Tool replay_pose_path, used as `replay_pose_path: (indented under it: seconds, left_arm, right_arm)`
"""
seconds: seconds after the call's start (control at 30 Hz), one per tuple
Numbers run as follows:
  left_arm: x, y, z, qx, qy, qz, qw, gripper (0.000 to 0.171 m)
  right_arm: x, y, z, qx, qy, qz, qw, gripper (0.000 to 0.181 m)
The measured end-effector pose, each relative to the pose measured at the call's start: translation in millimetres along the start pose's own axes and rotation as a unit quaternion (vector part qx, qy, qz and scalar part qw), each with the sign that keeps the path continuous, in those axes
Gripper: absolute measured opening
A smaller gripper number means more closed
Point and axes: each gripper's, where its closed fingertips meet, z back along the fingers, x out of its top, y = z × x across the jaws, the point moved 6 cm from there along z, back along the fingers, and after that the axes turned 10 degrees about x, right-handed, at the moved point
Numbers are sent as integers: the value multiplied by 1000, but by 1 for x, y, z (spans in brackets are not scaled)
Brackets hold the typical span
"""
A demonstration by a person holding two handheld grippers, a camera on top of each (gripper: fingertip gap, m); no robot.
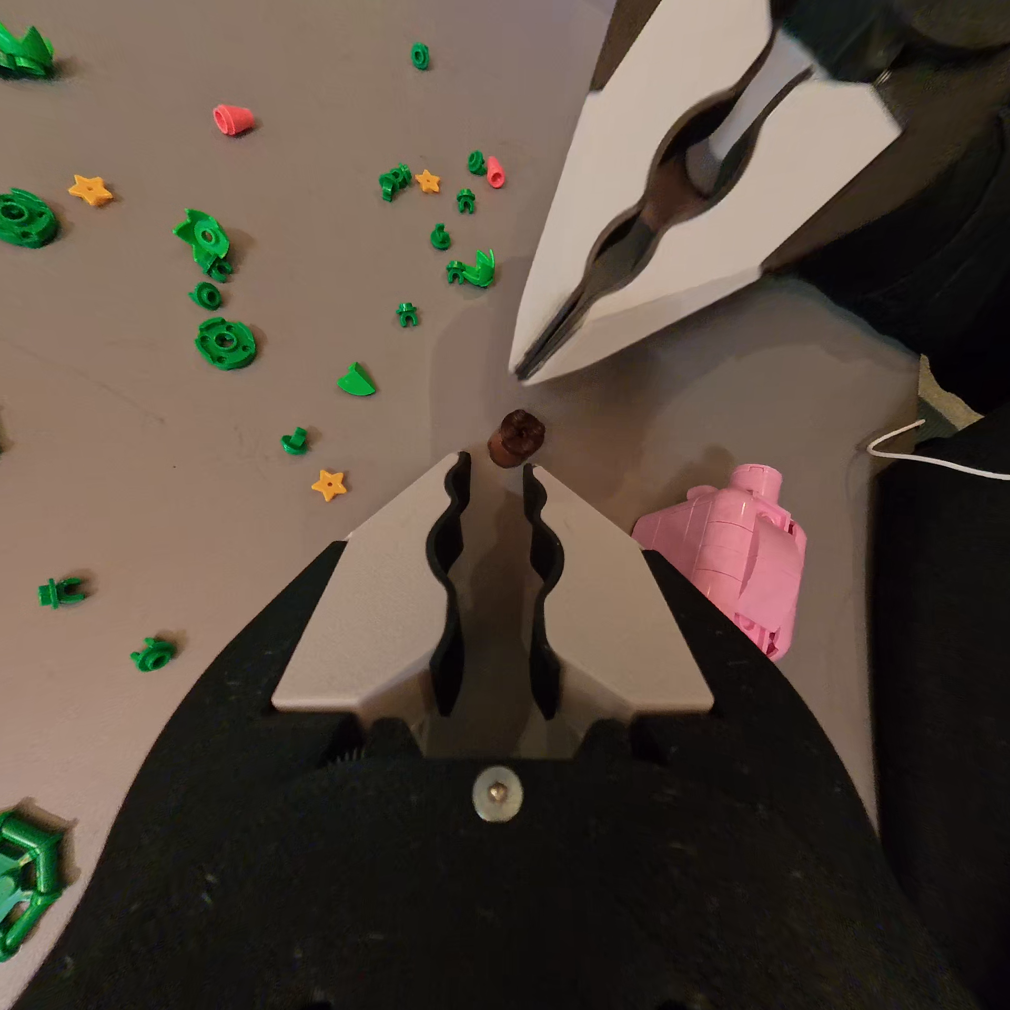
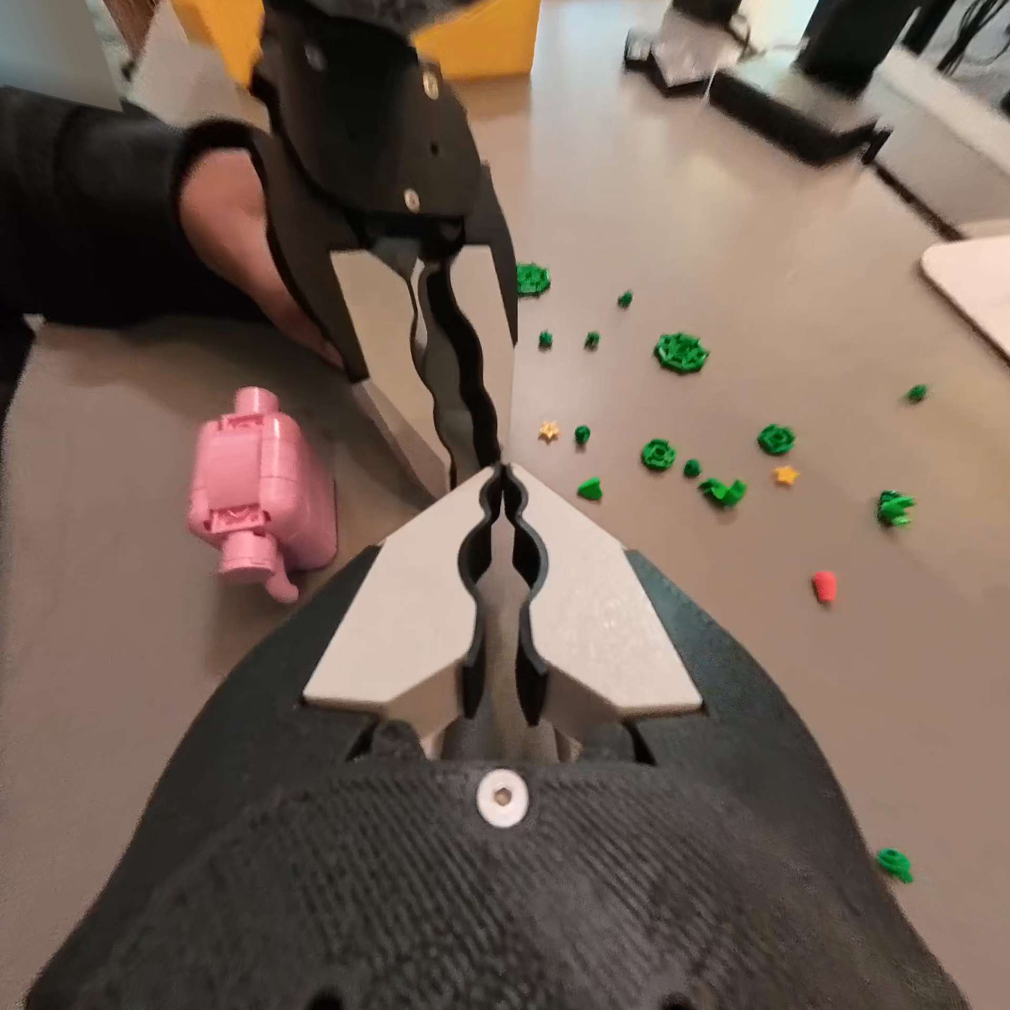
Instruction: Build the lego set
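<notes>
A: Since each of my wrist views shows different things, where does the brown piece sit?

B: Just past the tips of my left claw [image 1: 496, 460], whose fingers stand apart; the brown round piece [image 1: 516, 437] lies on the grey table [image 1: 136, 415] between that claw and my right claw [image 1: 522, 371]. My right wrist view does not show it at all.

A: And the right claw?

B: Its tips are pressed together [image 2: 503, 469] with nothing seen between them, meeting the left claw's tips [image 2: 476, 464] head-on.

A: What else?

B: Right of my left claw lies the pink build [image 1: 721, 552], on its side; green pieces [image 1: 225, 342], yellow stars [image 1: 329, 484] and a red cone [image 1: 234, 119] scatter to its left. Only the right view shows my hand [image 2: 240, 240] on the left claw and a yellow box [image 2: 481, 43] far beyond
</notes>
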Motion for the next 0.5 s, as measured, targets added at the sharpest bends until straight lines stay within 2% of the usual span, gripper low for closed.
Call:
replay_pose_path:
  seconds: [0.03,0.07,0.13,0.23,0.33,0.4,0.5]
  left_arm:
    - [0,0,0,0,0,0,1000,15]
    - [0,0,0,0,0,0,1000,15]
    - [0,0,0,-2,0,2,1000,15]
    - [1,4,2,-1,-7,17,1000,15]
    - [3,9,7,-16,-30,51,998,15]
    - [5,14,10,-29,-43,77,996,18]
    - [8,15,14,-77,-70,117,988,28]
  right_arm:
    - [2,1,2,4,-12,-2,1000,2]
    - [3,1,0,11,-13,-7,1000,13]
    - [-7,2,-8,33,18,-17,999,32]
    - [-21,4,-19,47,80,-16,996,44]
    - [-25,6,-23,43,105,0,994,37]
    - [-25,6,-23,30,106,15,994,15]
    - [-21,9,-23,17,96,49,994,14]
